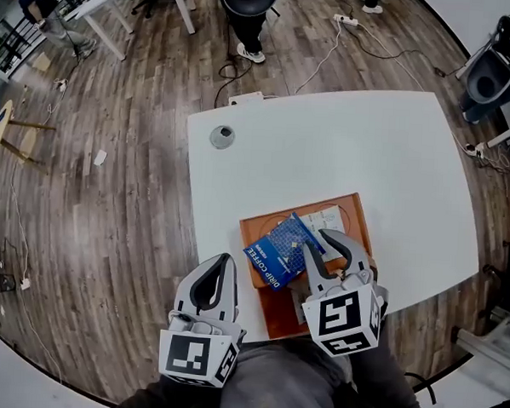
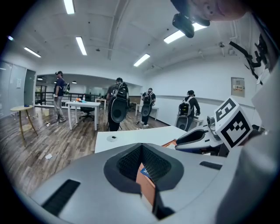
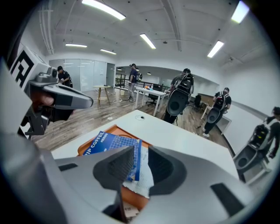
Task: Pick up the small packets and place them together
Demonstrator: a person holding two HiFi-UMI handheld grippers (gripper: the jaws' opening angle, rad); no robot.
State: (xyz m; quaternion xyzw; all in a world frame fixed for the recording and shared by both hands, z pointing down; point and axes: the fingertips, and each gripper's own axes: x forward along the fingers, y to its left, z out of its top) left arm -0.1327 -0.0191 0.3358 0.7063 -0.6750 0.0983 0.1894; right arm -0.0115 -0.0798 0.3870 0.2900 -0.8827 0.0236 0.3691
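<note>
Head view: on a white table (image 1: 393, 163), an orange tray (image 1: 277, 311) sits at lower centre, with a blue drip-coffee packet (image 1: 278, 250) lying on it and a white packet (image 1: 327, 220) just beside it to the upper right. The right gripper (image 1: 318, 241) reaches over the tray, its tips above the blue packet's right edge. The left gripper (image 1: 225, 261) hangs at lower left, just left of the tray

Left gripper view: the left gripper (image 2: 142, 146) has its jaws pressed together at the tips, pinching nothing, with the tray (image 2: 146, 183) visible beyond them

Right gripper view: the right gripper (image 3: 141, 153) has its jaws spread a little, with the blue packet's (image 3: 107, 143) edge and the white packet (image 3: 142, 181) showing in the gap above the tray (image 3: 133, 198)
</note>
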